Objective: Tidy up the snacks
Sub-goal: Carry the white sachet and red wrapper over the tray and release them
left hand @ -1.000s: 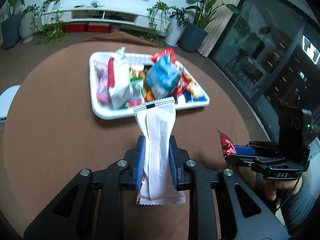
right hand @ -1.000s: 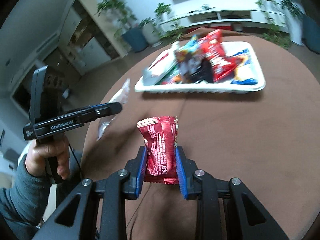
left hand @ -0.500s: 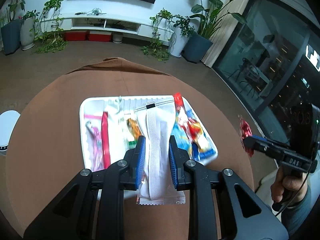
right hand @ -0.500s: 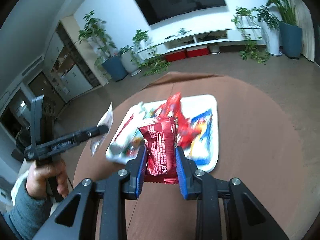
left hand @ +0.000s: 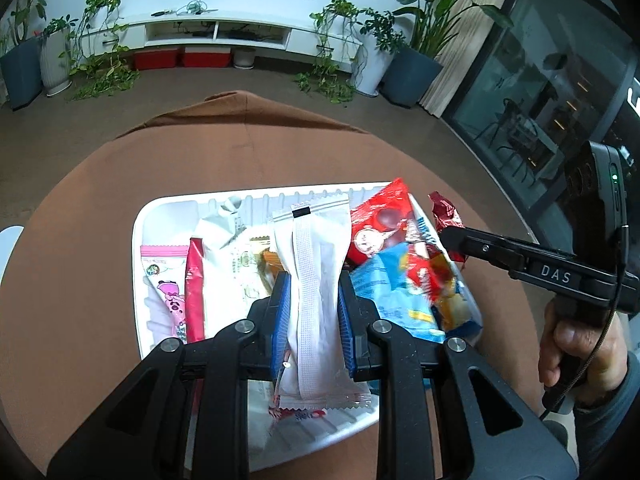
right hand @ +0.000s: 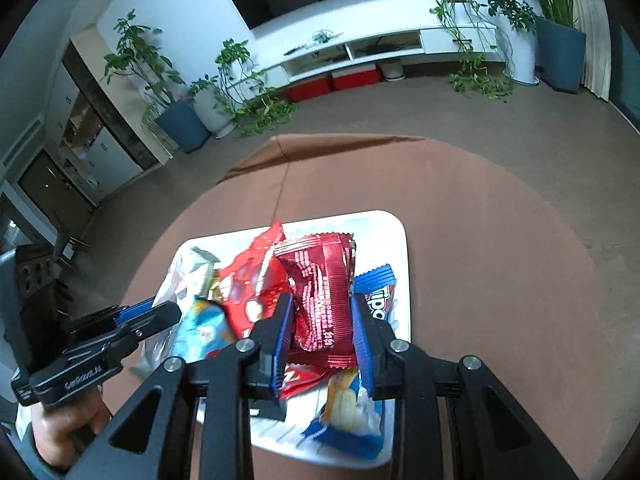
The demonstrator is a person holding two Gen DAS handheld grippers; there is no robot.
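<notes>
Left gripper (left hand: 313, 312) and right gripper (right hand: 322, 332) are each clamped on a packet, held side by side, fingers pointing forward.

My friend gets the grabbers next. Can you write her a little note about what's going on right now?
Left gripper: shut on a white packet, held over the tray.
Right gripper: shut on a dark red packet, also above the tray.
Done: many snacks already lie in the tray, such as a pink packet and a blue packet.
Left: lower both packets in and let go.
</notes>
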